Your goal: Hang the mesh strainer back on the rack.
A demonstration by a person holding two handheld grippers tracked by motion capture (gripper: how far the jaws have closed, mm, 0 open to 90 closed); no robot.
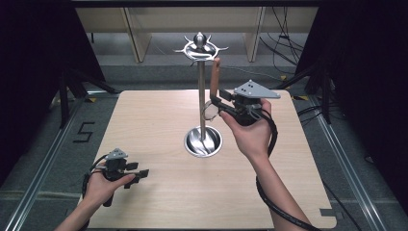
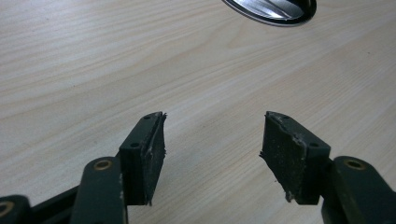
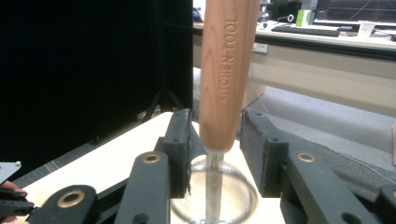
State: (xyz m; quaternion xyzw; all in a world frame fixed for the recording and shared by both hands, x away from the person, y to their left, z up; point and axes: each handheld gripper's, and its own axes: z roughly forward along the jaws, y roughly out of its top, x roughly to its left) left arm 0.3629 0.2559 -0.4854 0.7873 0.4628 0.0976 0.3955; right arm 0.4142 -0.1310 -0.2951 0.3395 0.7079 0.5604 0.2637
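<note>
From the high view I can place everything at once: the metal rack (image 1: 202, 96) stands upright near the middle of the wooden table (image 1: 159, 120), its round base (image 1: 203, 141) on the tabletop and its ring of hooks (image 1: 200, 48) at the top, and the wooden-handled kitchen tool (image 1: 215, 77) hangs just to the right of the pole, handle uppermost. My right gripper view gives what that camera cannot: the words stamped down the handle (image 3: 227, 70), and the thin metal neck below it running into a round, blurred metal head (image 3: 214, 196). There the tool's lower handle and neck sit between the two black jaws, with a gap showing on each side, so my right gripper (image 3: 215, 149) stands released around it, not pressing. The right hand (image 1: 250, 130) is raised above the table beside the pole, gripper pointing left toward the rack. My left gripper view looks down at bare tabletop with the edge of the rack's base (image 2: 275, 9) at the top; the left gripper (image 2: 212, 140) has its jaws spread apart with nothing between them. In the high view the left hand (image 1: 103, 185) sits low at the near left of the table, its gripper pointing right, well apart from the rack.
</note>
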